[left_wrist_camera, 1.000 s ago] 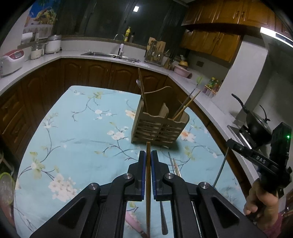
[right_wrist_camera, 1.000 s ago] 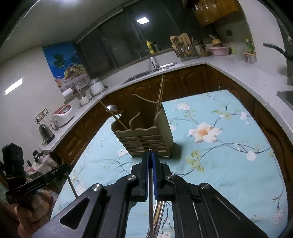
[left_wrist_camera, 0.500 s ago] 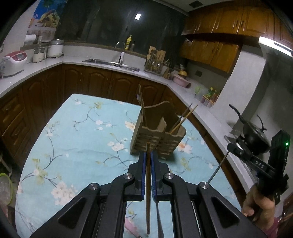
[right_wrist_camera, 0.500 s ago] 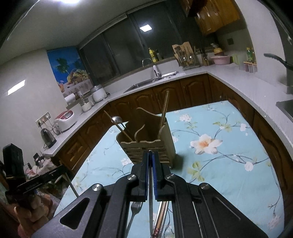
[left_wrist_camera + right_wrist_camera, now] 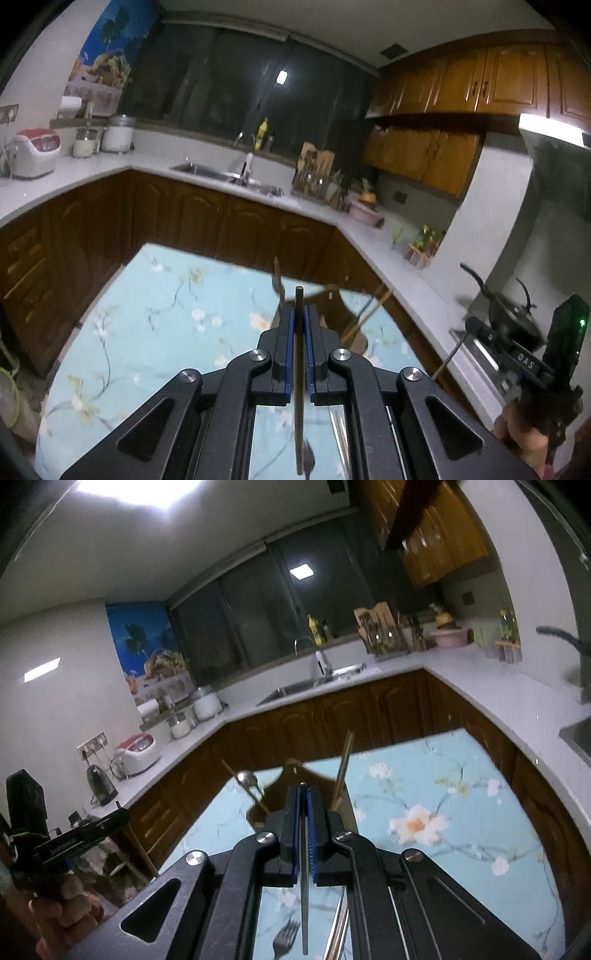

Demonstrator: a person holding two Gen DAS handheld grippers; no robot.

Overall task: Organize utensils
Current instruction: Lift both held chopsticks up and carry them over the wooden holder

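left claw [image 5: 299, 314]: pressed together on a dark wooden chopstick [image 5: 299, 387], which runs lengthwise between the blue pads, its tip poking out in front.
right claw [image 5: 303, 797]: pinching a thin metal chopstick [image 5: 303, 878] the same way.
utensil holder [image 5: 295, 775]: a slatted wooden caddy on the desk [image 5: 424, 794], just beyond both claws and partly hidden by them.
holder contents: a metal spoon [image 5: 248, 780] leaning left, a wooden utensil beside it, and chopsticks [image 5: 343, 764] leaning right in another compartment.
desk: covered with a pale blue flowered cloth.
loose utensils: a fork [image 5: 283, 936] and more metal pieces lie on the cloth under the right claw.
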